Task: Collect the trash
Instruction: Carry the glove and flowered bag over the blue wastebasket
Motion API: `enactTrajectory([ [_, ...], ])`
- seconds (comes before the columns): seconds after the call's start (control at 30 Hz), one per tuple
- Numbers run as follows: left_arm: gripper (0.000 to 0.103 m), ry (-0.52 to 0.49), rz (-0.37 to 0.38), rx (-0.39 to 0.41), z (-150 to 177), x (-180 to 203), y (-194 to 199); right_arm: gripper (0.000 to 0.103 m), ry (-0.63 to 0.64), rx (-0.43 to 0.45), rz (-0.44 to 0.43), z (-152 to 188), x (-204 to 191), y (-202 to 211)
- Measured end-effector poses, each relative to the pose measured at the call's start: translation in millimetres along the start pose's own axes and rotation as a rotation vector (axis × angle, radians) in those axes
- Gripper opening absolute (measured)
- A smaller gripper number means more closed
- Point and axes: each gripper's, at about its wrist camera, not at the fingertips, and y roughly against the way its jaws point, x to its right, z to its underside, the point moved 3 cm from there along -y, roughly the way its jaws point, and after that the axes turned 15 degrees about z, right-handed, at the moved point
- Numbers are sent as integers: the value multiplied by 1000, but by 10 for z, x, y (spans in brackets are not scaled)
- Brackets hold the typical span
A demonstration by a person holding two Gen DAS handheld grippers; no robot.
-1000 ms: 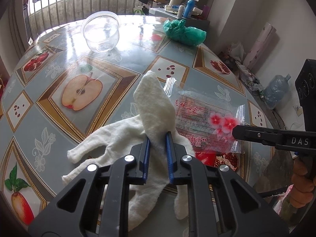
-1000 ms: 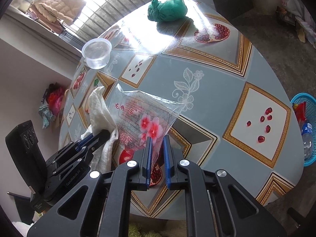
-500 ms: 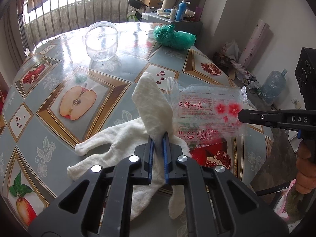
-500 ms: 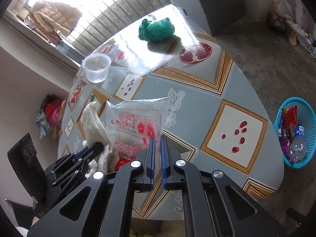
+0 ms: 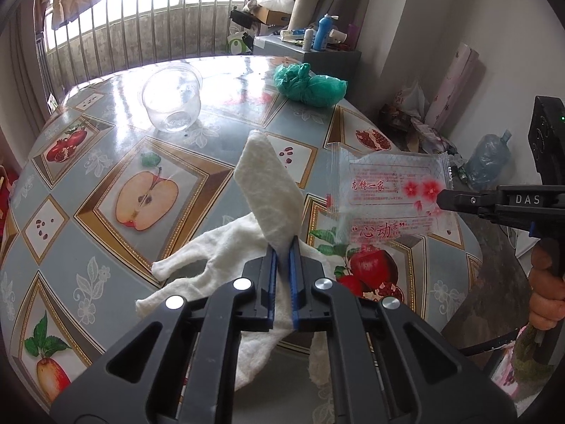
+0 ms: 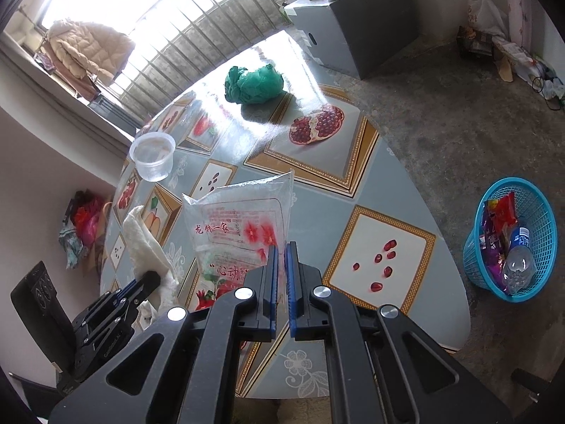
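My left gripper (image 5: pixel 281 252) is shut on a fold of a white cloth (image 5: pixel 268 190); the rest of the cloth lies on the round table (image 5: pixel 106 134) and hangs over its near edge. My right gripper (image 6: pixel 280 247) is shut on the edge of a clear plastic wrapper (image 6: pixel 240 219) with red print and flowers, held up off the table. In the left wrist view the wrapper (image 5: pixel 385 198) hangs from the right gripper (image 5: pixel 441 199) at the right. In the right wrist view the left gripper (image 6: pixel 152 279) and the cloth (image 6: pixel 144 240) appear at the lower left.
A clear plastic cup (image 5: pixel 173 100) and a crumpled green bag (image 5: pixel 309 84) sit on the far part of the table. On the floor to the right stands a blue basket (image 6: pixel 512 243) with wrappers and a bottle. A grey cabinet (image 6: pixel 353 21) stands beyond the table.
The right gripper has lifted the wrapper off the table and carried it rightward, away from the cloth. The left gripper's jaws have closed tighter on the cloth fold.
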Motion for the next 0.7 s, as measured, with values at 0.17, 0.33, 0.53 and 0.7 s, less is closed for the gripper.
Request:
enactTrajectory([
  [0.17, 5, -18, -8, 19, -33, 34, 71, 5, -7, 24, 3, -55, 42, 74],
  [0.33, 5, -39, -24, 38, -88, 92, 157, 5, -23, 45, -7, -88, 97, 142],
  [0.53, 5, -69, -37, 56, -183, 211, 243, 5, -33, 72, -10, -91, 174, 221],
  [0.7, 5, -100, -34, 59, -259, 360, 274, 5, -65, 99, -22, -90, 310, 310],
])
